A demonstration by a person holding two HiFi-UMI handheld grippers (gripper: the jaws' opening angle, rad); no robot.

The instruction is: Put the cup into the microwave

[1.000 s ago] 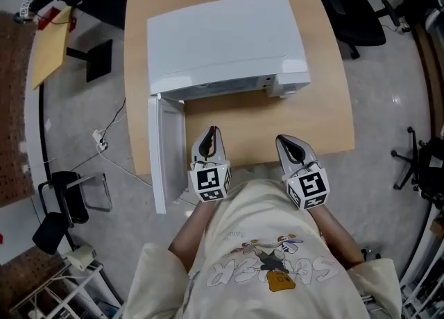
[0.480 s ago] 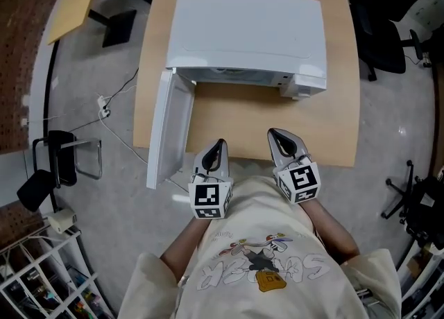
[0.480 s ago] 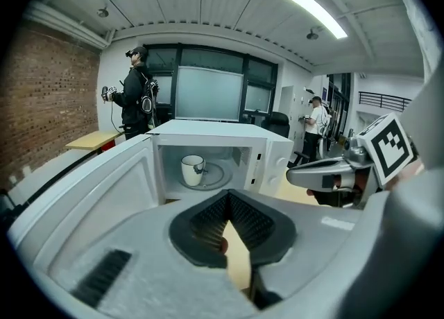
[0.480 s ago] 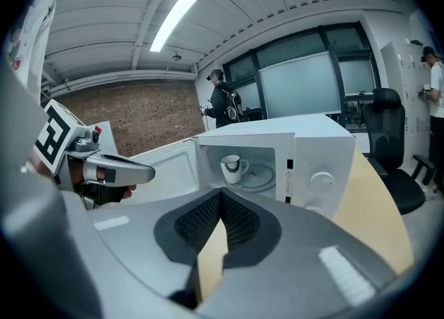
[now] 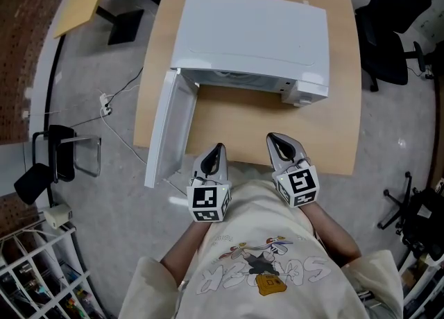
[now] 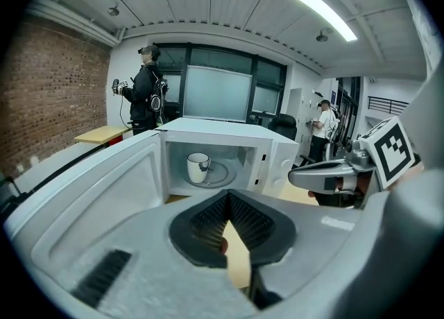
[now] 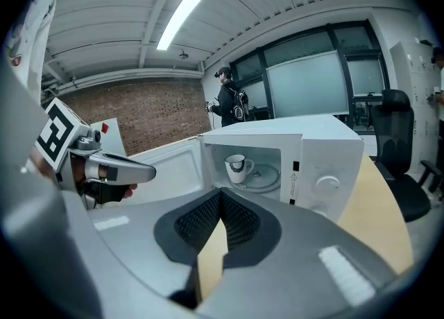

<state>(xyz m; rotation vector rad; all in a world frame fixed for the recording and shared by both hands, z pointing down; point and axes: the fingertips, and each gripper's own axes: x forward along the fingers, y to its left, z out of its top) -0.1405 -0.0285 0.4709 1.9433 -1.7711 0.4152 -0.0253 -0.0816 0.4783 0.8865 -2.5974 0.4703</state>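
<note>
A white cup with a dark print stands upright on the glass turntable inside the white microwave; the right gripper view shows the cup too. In the head view the cup is hidden under the microwave's top. The microwave door hangs wide open to the left. My left gripper is shut and holds nothing, at the table's near edge beside the door. My right gripper is also shut and holds nothing, over the wooden table in front of the oven. Both point at the open cavity.
A black office chair stands right of the table. A small black chair and a cable lie on the floor at the left. A person stands far behind the microwave, another person at the right.
Both grippers have drawn back from the microwave towards the table's near edge. The door stays open and the cup has not moved.
</note>
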